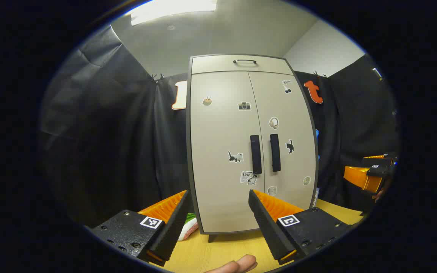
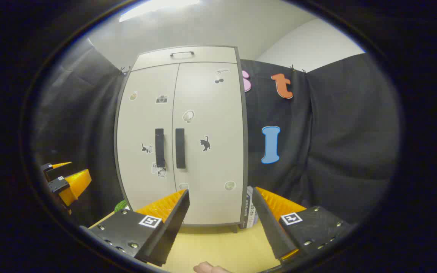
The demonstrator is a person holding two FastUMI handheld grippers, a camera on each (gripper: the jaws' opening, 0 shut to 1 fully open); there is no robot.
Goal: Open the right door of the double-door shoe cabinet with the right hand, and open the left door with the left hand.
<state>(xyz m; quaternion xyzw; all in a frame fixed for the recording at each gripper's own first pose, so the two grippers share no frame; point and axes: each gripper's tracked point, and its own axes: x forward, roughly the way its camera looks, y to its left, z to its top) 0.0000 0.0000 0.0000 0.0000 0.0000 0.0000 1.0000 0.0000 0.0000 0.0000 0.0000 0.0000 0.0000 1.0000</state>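
A beige double-door shoe cabinet [image 1: 241, 125] [image 2: 188, 125] with stickers stands upright on a wooden table, both doors closed. Two black vertical handles sit at the middle seam: the left door's handle [image 1: 255, 154] [image 2: 159, 147] and the right door's handle [image 1: 275, 152] [image 2: 180, 148]. My left gripper [image 1: 218, 216] is open, held well in front of the cabinet's lower part, with nothing between its fingers. My right gripper [image 2: 220, 214] is open too, short of the cabinet's lower right corner. In the left gripper view the right gripper [image 1: 370, 174] shows at far right; in the right gripper view the left gripper [image 2: 65, 180] shows at far left.
The yellow wooden table [image 1: 222, 254] [image 2: 218, 246] carries the cabinet. A small green and pink object [image 1: 189, 226] lies by the cabinet's left foot. A book-like item [image 2: 249, 208] leans at its right side. Black cloth walls surround the booth. A fingertip [image 1: 237, 264] shows at the bottom edge.
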